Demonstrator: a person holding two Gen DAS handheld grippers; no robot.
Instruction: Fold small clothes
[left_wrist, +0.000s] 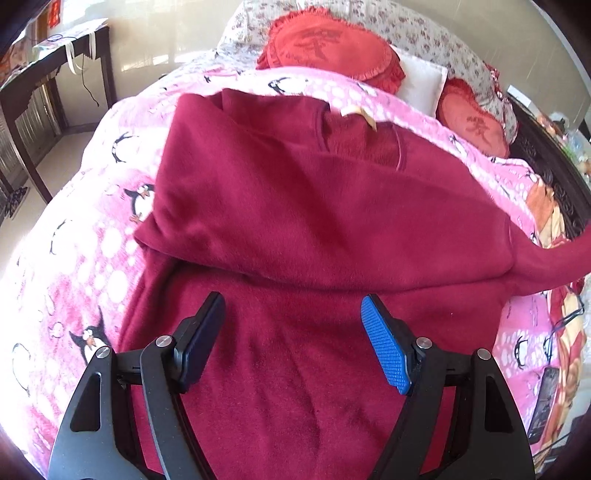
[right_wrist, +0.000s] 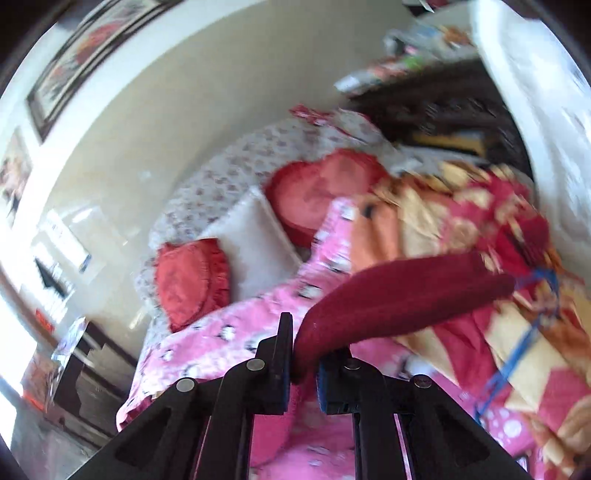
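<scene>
A dark red fleece top (left_wrist: 295, 221) lies spread on a pink penguin blanket (left_wrist: 74, 258), its left side folded over the body and a cream label (left_wrist: 360, 114) showing at the collar. My left gripper (left_wrist: 293, 314) hovers open above the lower part of the top, nothing between its black and blue pads. One sleeve (left_wrist: 554, 262) stretches off to the right. In the right wrist view that sleeve (right_wrist: 406, 295) is lifted off the bed and my right gripper (right_wrist: 303, 343) is shut on its end.
Red heart cushions (left_wrist: 328, 44) and a white pillow (left_wrist: 421, 81) lie at the head of the bed. A dark wooden table (left_wrist: 55, 74) stands left of the bed. A phone (left_wrist: 543, 398) and a cable lie at the right edge on an orange patterned quilt (right_wrist: 480, 221).
</scene>
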